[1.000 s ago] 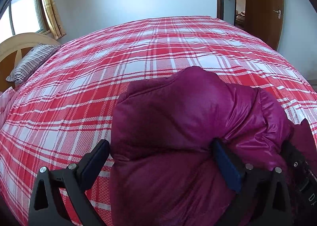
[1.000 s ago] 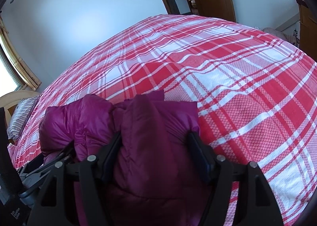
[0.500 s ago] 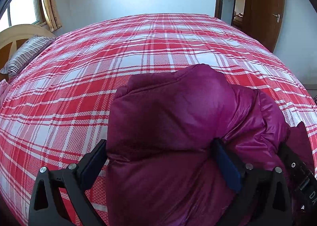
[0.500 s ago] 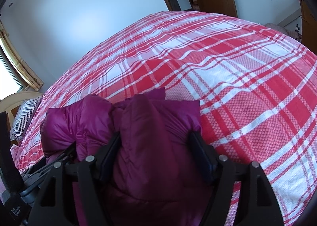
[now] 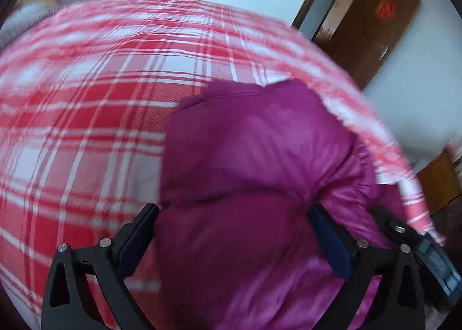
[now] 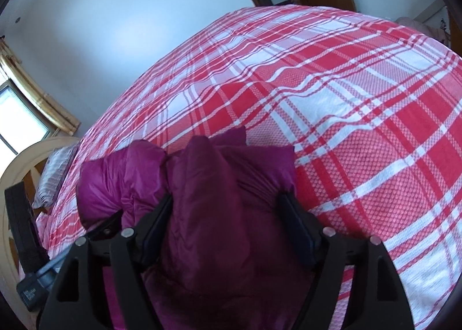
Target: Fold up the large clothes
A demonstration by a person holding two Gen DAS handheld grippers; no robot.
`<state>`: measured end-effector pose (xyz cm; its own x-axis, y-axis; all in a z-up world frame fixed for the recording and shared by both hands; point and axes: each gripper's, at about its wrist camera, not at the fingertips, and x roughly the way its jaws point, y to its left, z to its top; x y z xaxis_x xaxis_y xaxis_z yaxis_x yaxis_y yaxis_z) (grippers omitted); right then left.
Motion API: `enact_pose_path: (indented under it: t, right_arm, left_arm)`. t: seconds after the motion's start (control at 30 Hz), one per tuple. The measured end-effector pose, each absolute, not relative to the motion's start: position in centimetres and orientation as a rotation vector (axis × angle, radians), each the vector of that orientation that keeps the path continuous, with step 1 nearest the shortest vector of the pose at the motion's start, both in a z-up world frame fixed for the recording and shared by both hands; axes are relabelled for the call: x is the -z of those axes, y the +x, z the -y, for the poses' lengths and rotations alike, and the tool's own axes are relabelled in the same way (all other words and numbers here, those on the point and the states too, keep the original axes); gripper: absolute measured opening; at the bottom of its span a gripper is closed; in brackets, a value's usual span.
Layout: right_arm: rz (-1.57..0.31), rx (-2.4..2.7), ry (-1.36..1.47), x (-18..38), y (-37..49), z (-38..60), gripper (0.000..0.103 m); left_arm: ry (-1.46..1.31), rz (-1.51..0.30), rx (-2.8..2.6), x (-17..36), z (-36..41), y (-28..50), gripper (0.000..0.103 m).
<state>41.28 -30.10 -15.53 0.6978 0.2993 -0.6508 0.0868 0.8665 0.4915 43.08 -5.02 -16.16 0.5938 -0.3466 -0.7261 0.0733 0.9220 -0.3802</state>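
Observation:
A magenta puffer jacket (image 5: 254, 174) lies bunched on a red and white plaid bedspread (image 5: 86, 116). My left gripper (image 5: 234, 214) is shut on a thick fold of the jacket, which bulges up between the fingers. My right gripper (image 6: 228, 202) is shut on another thick fold of the same jacket (image 6: 208, 185). The two grippers sit side by side; the left one shows at the left edge of the right wrist view (image 6: 34, 257), the right one at the right edge of the left wrist view (image 5: 427, 246). The left wrist view is blurred.
The plaid bedspread (image 6: 346, 98) stretches far ahead and to the right. A striped pillow (image 6: 55, 174) and a wooden headboard (image 6: 20, 162) are at the left. A brown door (image 5: 366, 29) and white wall stand beyond the bed.
The left gripper has swung and tilted sharply with the jacket, so its view is now rotated and blurred. The right gripper has barely moved. Both grips are unchanged.

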Motion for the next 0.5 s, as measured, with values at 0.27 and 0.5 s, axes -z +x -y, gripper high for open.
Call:
enact_pose_path:
  t: [0.27, 0.5]
  right_arm:
    - [-0.791, -0.284, 0.600, 15.9, 41.3, 33.2, 0.085]
    - [-0.822, -0.384, 0.583, 16.4, 41.8, 32.8, 0.058]
  left_arm:
    - [-0.431, -0.829, 0.386, 17.5, 2.4, 38.8, 0.102]
    - [-0.376, -0.865, 0.520, 16.9, 4.8, 39.0, 0.083]
